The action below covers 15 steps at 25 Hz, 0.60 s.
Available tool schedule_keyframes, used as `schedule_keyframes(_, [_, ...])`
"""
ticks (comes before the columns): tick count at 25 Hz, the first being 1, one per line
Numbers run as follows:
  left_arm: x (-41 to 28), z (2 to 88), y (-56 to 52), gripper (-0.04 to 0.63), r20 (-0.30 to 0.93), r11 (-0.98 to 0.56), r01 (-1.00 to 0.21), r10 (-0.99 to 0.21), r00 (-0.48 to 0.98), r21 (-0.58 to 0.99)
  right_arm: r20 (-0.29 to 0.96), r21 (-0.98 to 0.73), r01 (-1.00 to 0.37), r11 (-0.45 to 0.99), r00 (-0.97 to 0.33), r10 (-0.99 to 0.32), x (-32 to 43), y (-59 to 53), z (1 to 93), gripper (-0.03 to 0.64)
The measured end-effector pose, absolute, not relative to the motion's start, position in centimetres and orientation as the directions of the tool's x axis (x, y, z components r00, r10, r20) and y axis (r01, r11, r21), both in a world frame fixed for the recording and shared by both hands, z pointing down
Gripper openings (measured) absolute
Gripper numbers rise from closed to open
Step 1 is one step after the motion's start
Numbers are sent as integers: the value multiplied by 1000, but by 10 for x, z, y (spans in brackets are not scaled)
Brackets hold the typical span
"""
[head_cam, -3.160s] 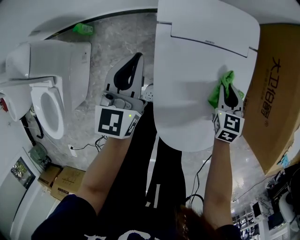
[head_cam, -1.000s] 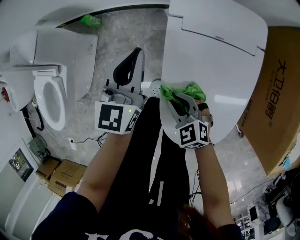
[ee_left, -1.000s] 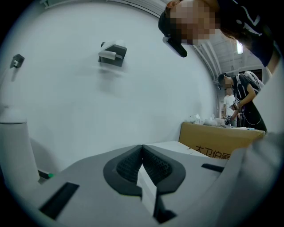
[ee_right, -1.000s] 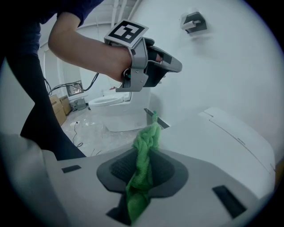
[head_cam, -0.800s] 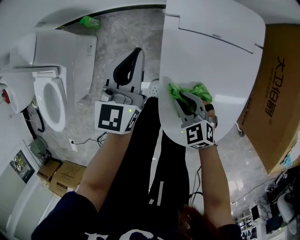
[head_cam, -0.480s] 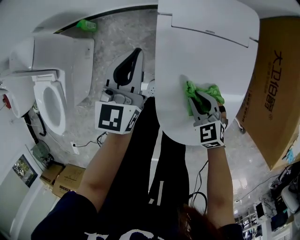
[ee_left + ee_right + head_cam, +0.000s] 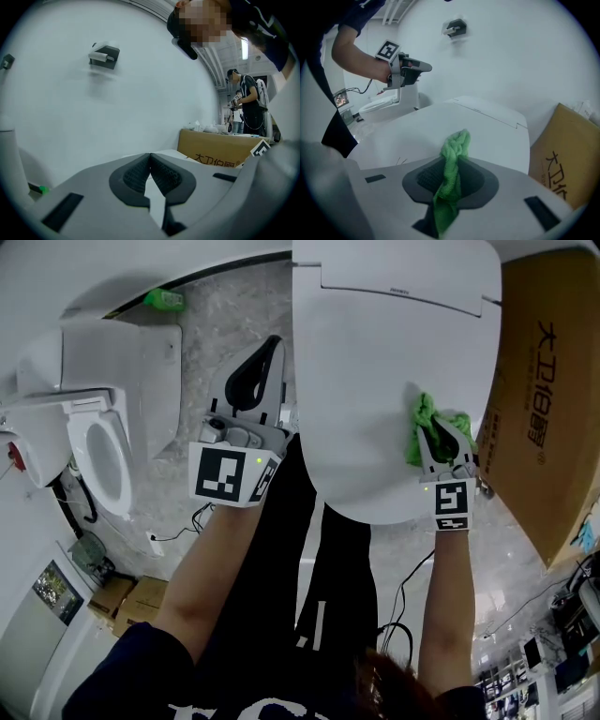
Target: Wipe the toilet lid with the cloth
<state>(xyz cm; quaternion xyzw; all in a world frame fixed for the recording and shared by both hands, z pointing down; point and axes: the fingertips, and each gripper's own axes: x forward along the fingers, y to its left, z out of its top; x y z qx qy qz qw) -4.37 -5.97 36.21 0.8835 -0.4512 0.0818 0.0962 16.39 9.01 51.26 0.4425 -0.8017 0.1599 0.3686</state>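
Observation:
A white toilet lid (image 7: 375, 381) lies shut, filling the upper middle of the head view; it also shows in the right gripper view (image 7: 454, 126). A green cloth (image 7: 427, 426) rests on the lid's right side, pinched between the jaws of my right gripper (image 7: 441, 442). In the right gripper view the cloth (image 7: 451, 178) sticks out past the jaws over the lid. My left gripper (image 7: 267, 357) is held off the lid to its left, above the floor, shut with nothing in it; its closed jaws (image 7: 150, 161) point at a white wall.
A second toilet (image 7: 98, 442) with its seat exposed stands at the left. A brown cardboard box (image 7: 544, 381) stands against the lid's right side. Small cartons (image 7: 127, 592) and cables lie on the grey floor. Another green cloth (image 7: 164, 300) lies at the far wall.
My right gripper has swept the green cloth from the lid's left edge across to its right side. The left gripper has held still.

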Motion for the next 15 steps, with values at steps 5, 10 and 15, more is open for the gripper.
schedule_keyframes(5, [-38, 362, -54, 20, 235, -581, -809, -777, 584, 93, 734, 80, -886, 457, -258, -629, 205, 97, 513, 91])
schedule_keyframes(10, [-33, 361, -49, 20, 234, -584, -807, -775, 587, 92, 735, 84, -923, 376, -197, -648, 235, 107, 514, 91])
schedule_keyframes(15, [-28, 362, -45, 20, 236, -586, -805, -772, 590, 92, 731, 80, -958, 275, -131, -670, 261, 123, 517, 91])
